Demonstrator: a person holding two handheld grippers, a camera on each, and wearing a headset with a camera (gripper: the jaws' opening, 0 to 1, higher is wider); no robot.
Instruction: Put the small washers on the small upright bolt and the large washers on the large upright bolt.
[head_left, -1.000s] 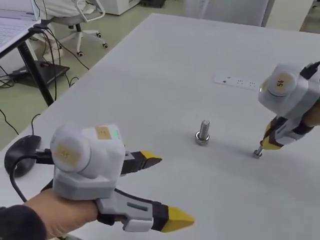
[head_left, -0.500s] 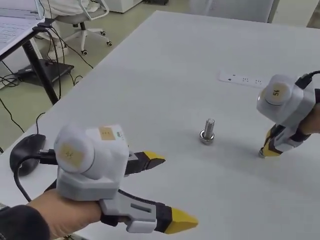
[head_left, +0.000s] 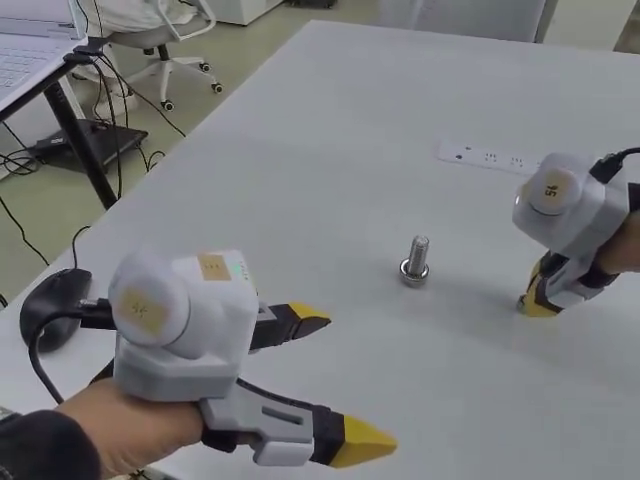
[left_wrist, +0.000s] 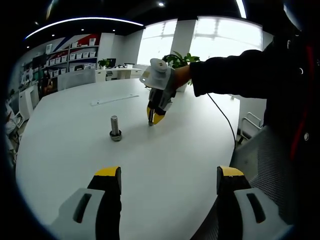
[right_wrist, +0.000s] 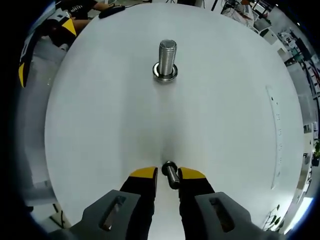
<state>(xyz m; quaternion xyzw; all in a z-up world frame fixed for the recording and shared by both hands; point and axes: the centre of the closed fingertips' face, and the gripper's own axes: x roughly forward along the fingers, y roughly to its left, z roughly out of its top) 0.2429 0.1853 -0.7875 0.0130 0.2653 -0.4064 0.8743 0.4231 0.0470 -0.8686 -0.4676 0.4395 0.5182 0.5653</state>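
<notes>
The large upright bolt stands mid-table with washers ringing its base; it also shows in the left gripper view. My right gripper points down at the table to the bolt's right. Its jaws stand a narrow gap apart with the small upright bolt between them, against the right jaw. I cannot make out a washer in them. My left gripper hovers wide open over the near left of the table, holding nothing, well away from both bolts.
A white power strip lies behind the right gripper. A black mouse with its cable sits at the table's left edge. Past that edge are an office chair and a desk with cables.
The right gripper has come down over the small bolt, which showed just under its tips a second ago. The left gripper has stayed put.
</notes>
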